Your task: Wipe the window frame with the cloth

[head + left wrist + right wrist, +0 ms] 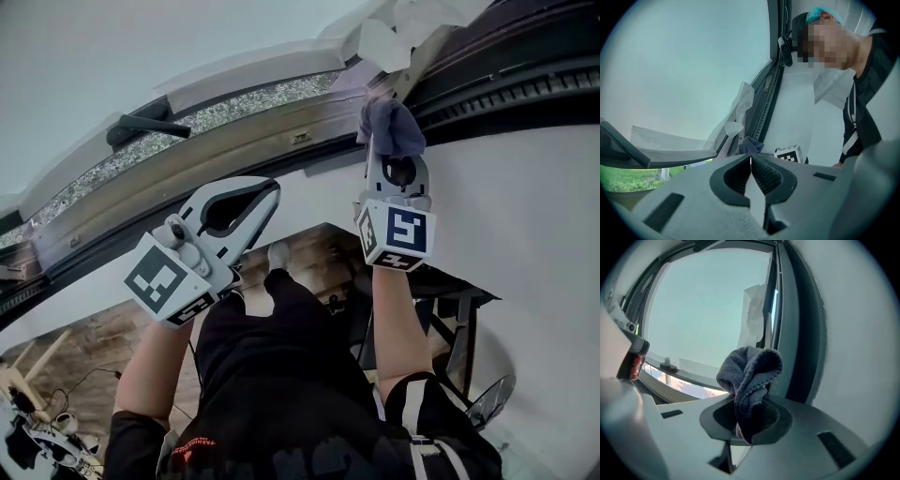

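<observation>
My right gripper [387, 148] is shut on a bunched grey-blue cloth [392, 127], held up against the window frame [281, 131] near its corner. The right gripper view has the cloth [751, 376] bulging out of the right gripper [746, 420], close beside the dark upright frame rail [785, 319]. My left gripper [267, 192] hangs lower and to the left, below the frame, shut with nothing in it. In the left gripper view its jaws [750, 161] meet in a thin line, and the cloth [750, 145] shows beyond them.
A black window handle [141, 129] sits on the frame at the left. Crumpled white plastic film [398, 33] clings to the frame's corner above the cloth. White wall [525, 206] lies below the frame. A desk and chair [459, 328] stand on the wooden floor.
</observation>
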Available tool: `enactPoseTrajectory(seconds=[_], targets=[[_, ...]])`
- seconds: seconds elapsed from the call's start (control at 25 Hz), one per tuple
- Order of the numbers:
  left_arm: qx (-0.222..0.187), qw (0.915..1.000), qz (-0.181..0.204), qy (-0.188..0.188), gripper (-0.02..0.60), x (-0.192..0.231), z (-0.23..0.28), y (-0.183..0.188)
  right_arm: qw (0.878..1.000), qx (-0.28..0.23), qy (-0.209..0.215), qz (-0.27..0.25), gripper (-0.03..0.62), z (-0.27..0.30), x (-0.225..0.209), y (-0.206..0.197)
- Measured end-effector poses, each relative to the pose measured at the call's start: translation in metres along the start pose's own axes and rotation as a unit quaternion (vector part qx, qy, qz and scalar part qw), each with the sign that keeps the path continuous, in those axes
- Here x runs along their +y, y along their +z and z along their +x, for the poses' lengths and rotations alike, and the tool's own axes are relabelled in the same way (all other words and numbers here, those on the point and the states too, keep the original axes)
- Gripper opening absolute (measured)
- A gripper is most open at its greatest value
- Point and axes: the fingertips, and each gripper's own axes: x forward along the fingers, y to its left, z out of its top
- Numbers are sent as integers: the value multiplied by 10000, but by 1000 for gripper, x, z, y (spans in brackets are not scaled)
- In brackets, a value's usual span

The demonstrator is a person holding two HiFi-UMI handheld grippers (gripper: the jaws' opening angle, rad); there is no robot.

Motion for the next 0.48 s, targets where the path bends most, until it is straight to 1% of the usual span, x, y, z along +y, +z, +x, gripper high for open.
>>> enactPoseTrajectory(seconds=[0.48], targets=[[142,9999,-54,47,26,4,2,-12,9994,283,123,124,48,9,6,-32]])
